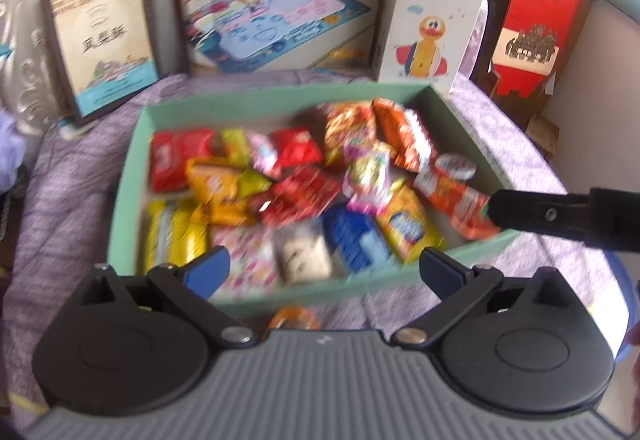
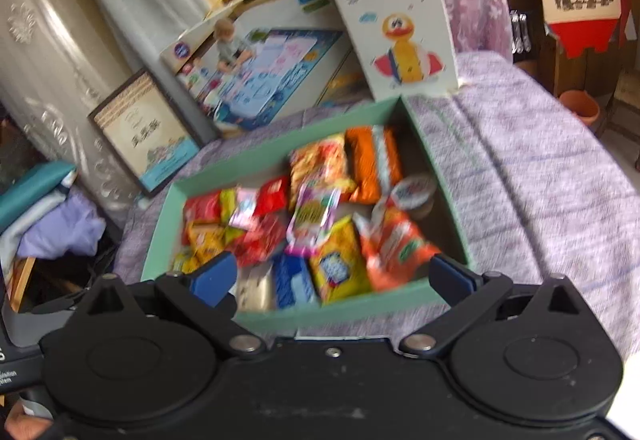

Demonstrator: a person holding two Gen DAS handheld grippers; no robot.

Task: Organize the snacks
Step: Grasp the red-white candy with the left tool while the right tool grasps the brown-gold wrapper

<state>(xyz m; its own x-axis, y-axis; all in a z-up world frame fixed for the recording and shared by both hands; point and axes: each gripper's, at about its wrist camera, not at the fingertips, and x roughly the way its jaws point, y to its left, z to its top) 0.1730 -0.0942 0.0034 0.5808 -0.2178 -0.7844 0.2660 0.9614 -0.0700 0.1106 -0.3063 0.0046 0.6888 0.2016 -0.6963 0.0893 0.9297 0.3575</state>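
A green box on the purple bedspread holds several snack packets: red, yellow, orange, blue and pink ones, plus a small round cup. The box also shows in the right wrist view. My left gripper is open and empty, above the box's near edge. My right gripper is open and empty, above the near edge too; one of its fingers reaches in at the right of the left wrist view, by an orange packet. An orange item lies outside the box, half hidden by the left gripper.
Behind the box stand a framed picture, a play-mat toy box and a white duck toy box. A red paper bag stands at the right. Folded clothes lie to the left of the bed.
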